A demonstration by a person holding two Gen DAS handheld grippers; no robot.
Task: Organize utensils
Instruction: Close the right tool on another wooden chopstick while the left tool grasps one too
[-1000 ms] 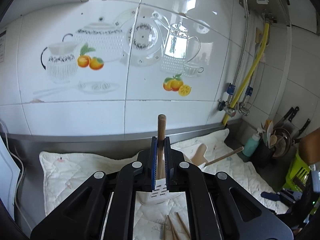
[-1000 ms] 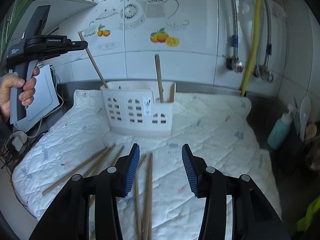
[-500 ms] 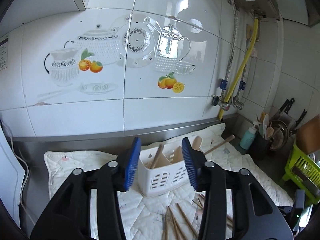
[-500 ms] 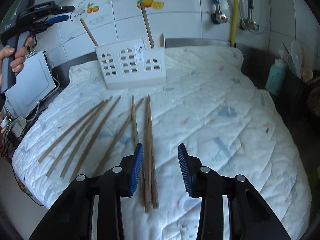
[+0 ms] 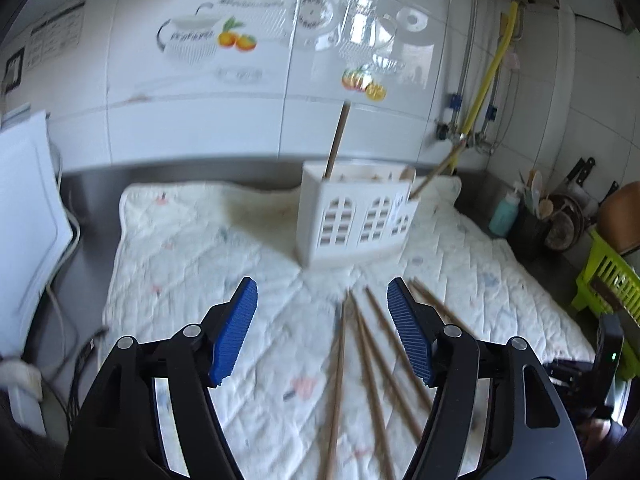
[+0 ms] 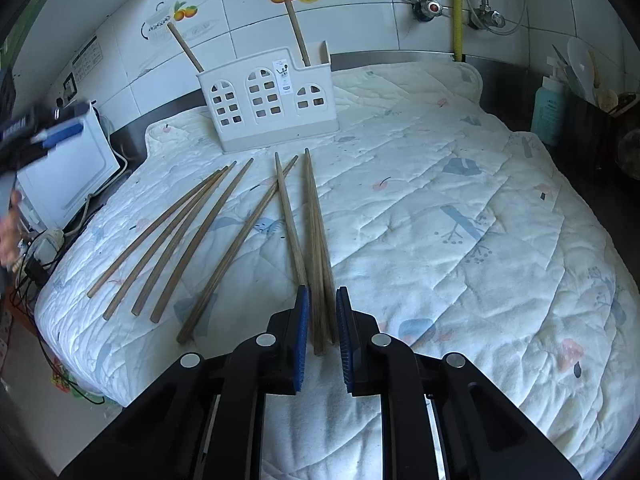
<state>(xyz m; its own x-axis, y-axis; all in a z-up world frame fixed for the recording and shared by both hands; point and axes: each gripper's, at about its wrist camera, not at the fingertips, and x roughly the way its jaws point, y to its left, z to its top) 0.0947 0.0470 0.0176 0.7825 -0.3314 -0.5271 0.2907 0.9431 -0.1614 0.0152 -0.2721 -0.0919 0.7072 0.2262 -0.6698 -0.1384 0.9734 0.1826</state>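
Right gripper: low centre of the right wrist view, jaws narrow and just closing in, blue pads at either side of a pair of chopsticks; whether the pads already press the wood cannot be told.
Pair of chopsticks: lying on the quilted mat, touching each other, running from between the pads up toward the holder; thick ends near the pads.
Single chopstick: just left of the pair, lower end hidden behind the left pad.
Other loose chopsticks: five, fanned out on the mat at centre left, tips converging toward the holder.
Utensil holder: white plastic, arched cut-outs, upright on the far end of the mat, upper centre; two wooden handles standing in it, one leaning left, one near the right end.
Left gripper: bottom centre of the left wrist view, jaws wide and just opening, nothing between them; also visible blurred at the left edge of the right wrist view, held in a hand.
Left wrist view: blurred; holder at centre, chopsticks on the mat below it, lying between and under the open pads.
Surroundings: tiled wall behind, teal bottle at the right edge.
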